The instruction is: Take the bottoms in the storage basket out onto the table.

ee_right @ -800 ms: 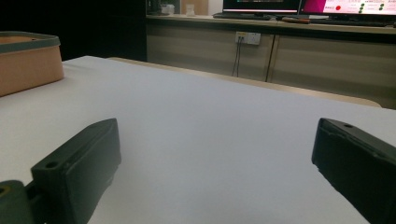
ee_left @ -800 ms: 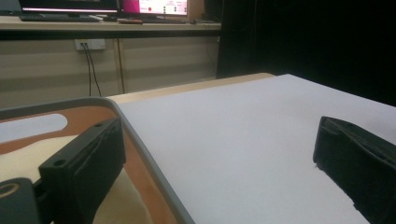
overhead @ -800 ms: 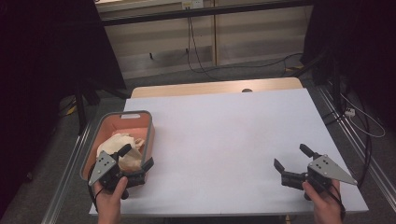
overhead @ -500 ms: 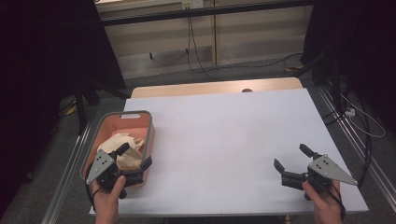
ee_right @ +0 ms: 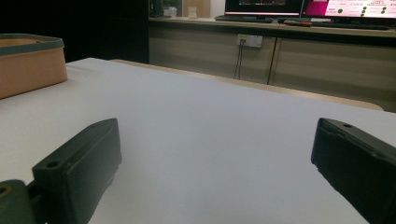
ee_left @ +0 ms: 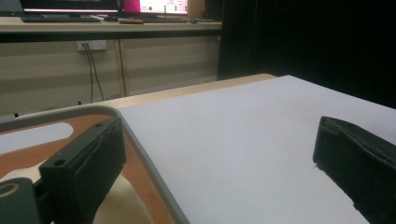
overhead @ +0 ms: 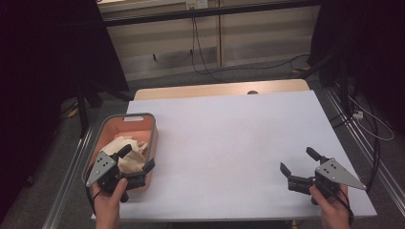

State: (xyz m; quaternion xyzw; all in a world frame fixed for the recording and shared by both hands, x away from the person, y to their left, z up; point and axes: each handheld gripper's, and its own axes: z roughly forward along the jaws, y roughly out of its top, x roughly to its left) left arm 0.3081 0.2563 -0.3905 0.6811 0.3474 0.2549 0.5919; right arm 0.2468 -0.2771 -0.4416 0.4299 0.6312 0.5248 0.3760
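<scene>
I've got the left claw (overhead: 136, 159) wide open, nothing between the jaws, hovering over the near end of the orange plastic bin with grey rim (overhead: 151, 134) at the left edge of the white surface (overhead: 229, 138). One jaw sits over the bin, the other over its right rim. Crumpled cream cloth (overhead: 125, 149) lies inside the bin, just under the claw. Right claw (overhead: 298, 166) open too, empty, low over the surface's near right corner, well apart from the bin.

Crumpled cream cloth (overhead: 125, 152) heaped inside the orange bin (overhead: 141, 125), table's left edge.
</scene>
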